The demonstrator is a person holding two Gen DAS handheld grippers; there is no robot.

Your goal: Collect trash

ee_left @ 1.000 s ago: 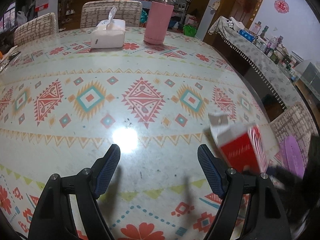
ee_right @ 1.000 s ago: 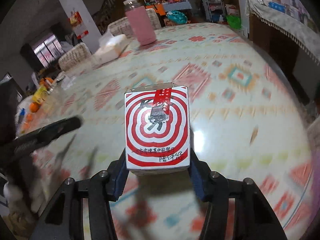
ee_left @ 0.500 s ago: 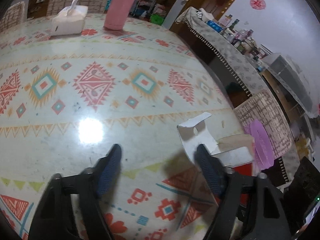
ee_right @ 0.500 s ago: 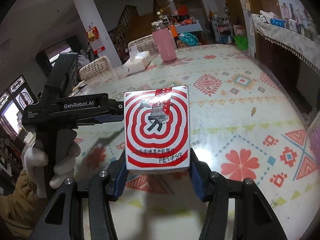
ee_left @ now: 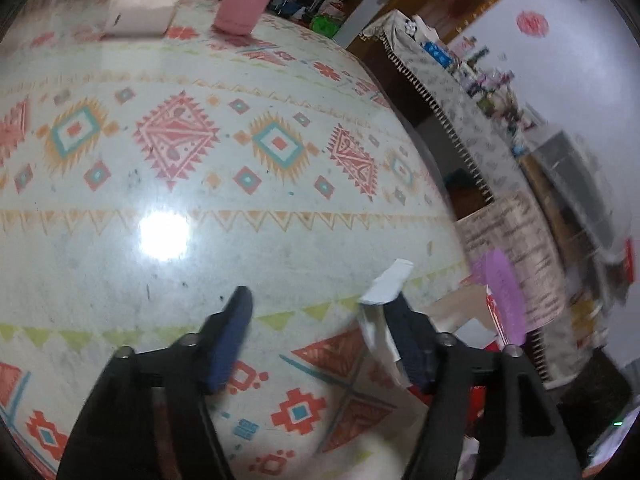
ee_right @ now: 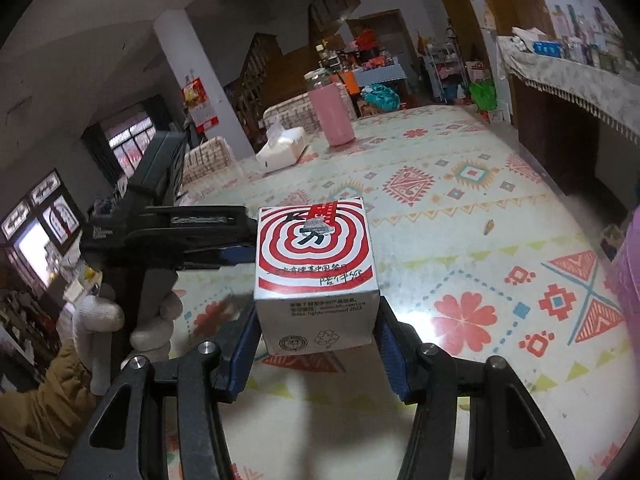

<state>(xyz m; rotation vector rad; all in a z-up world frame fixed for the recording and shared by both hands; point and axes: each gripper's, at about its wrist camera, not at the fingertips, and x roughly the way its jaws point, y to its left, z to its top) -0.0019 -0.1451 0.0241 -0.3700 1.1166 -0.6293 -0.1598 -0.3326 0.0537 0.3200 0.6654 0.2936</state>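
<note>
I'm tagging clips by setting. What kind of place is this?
Most likely a lived-in home dining room: a large table under a patterned cloth, with a tissue box and pink tumbler, upholstered chairs around it, and a cluttered sideboard.

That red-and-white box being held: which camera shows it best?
The right wrist view: the red-and-white box sits centred and sharp between the right gripper's fingers, printed faces readable. The left wrist view shows only its white flap and blurred edges.
</note>
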